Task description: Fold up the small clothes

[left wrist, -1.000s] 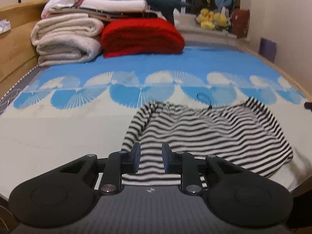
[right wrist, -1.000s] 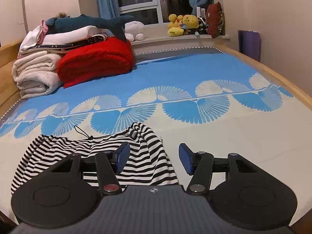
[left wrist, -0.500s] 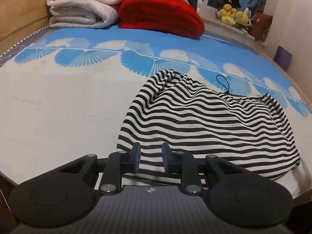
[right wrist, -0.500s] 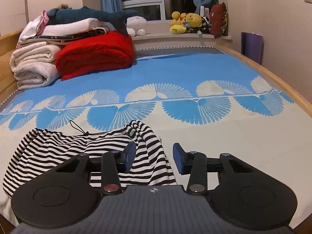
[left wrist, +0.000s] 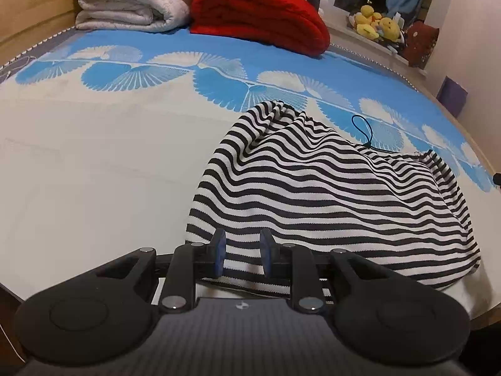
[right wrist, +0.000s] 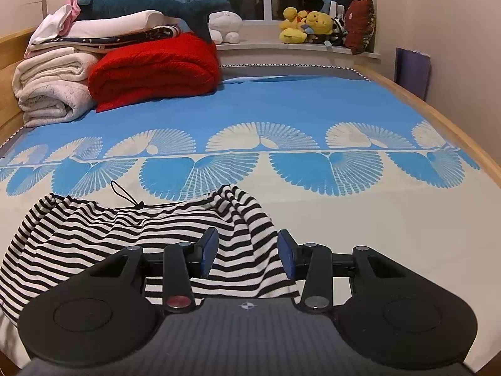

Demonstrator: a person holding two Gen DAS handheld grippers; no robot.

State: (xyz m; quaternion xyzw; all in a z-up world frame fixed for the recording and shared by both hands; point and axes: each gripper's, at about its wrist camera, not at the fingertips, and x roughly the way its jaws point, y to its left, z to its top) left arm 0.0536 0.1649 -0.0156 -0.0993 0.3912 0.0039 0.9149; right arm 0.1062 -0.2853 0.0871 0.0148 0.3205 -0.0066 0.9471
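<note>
On blue-and-cream bedspread (right wrist: 313, 106): striped garment (right wrist: 125, 232).

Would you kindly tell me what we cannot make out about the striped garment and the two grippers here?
- Striped garment, left wrist view: near hem hidden behind the left gripper.
- Right wrist view: the garment's left end is cut off by the lens edge; its near edge is hidden by the right gripper.
- Both views: whether the pads touch cloth cannot be told.
- Garment type: too bunched to tell.
</note>
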